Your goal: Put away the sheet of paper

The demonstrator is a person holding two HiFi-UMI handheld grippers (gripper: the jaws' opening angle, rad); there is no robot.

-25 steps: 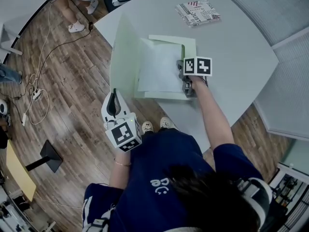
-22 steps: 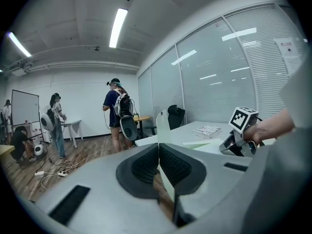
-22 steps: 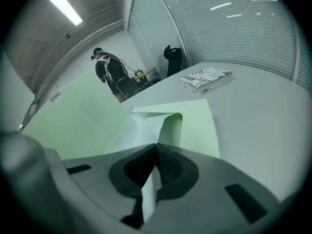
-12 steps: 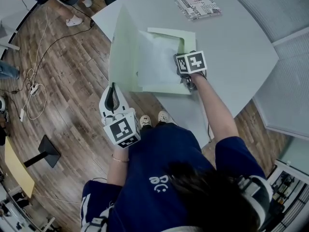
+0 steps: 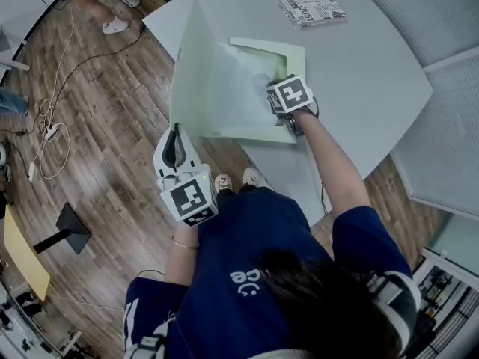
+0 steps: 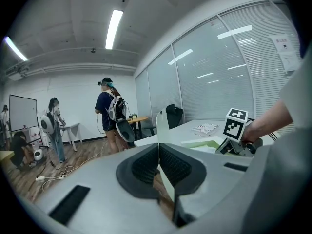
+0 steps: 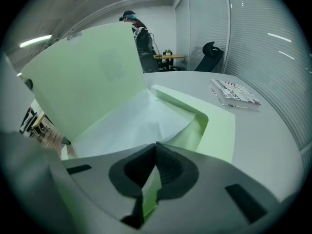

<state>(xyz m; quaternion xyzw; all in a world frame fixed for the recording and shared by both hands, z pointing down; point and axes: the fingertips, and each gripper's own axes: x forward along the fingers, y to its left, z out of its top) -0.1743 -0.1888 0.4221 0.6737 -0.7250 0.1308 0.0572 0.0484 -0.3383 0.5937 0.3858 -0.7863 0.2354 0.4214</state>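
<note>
A pale green folder [image 5: 288,54] lies open on the white table [image 5: 374,66]. Its cover [image 5: 191,81] stands up at the left. My left gripper [image 5: 177,134] hangs off the table's near edge, shut on the cover's lower corner; the thin green edge [image 6: 160,126] rises from between the jaws [image 6: 158,147]. The white sheet of paper [image 5: 236,88] lies inside the folder, slightly buckled. My right gripper [image 5: 271,105] is shut on its near right corner, over the folder's green pocket [image 7: 214,126]. In the right gripper view the paper [image 7: 131,123] runs into the closed jaws [image 7: 156,147].
A printed magazine [image 5: 308,6] lies at the table's far side, behind the folder. The table edge runs just left of the raised cover, with wooden floor [image 5: 97,126] and cables [image 5: 45,137] beyond. People stand across the room [image 6: 108,111].
My right gripper has moved left and slightly away with the paper's corner, and the sheet has slid further in toward the raised cover. My left gripper has hardly moved.
</note>
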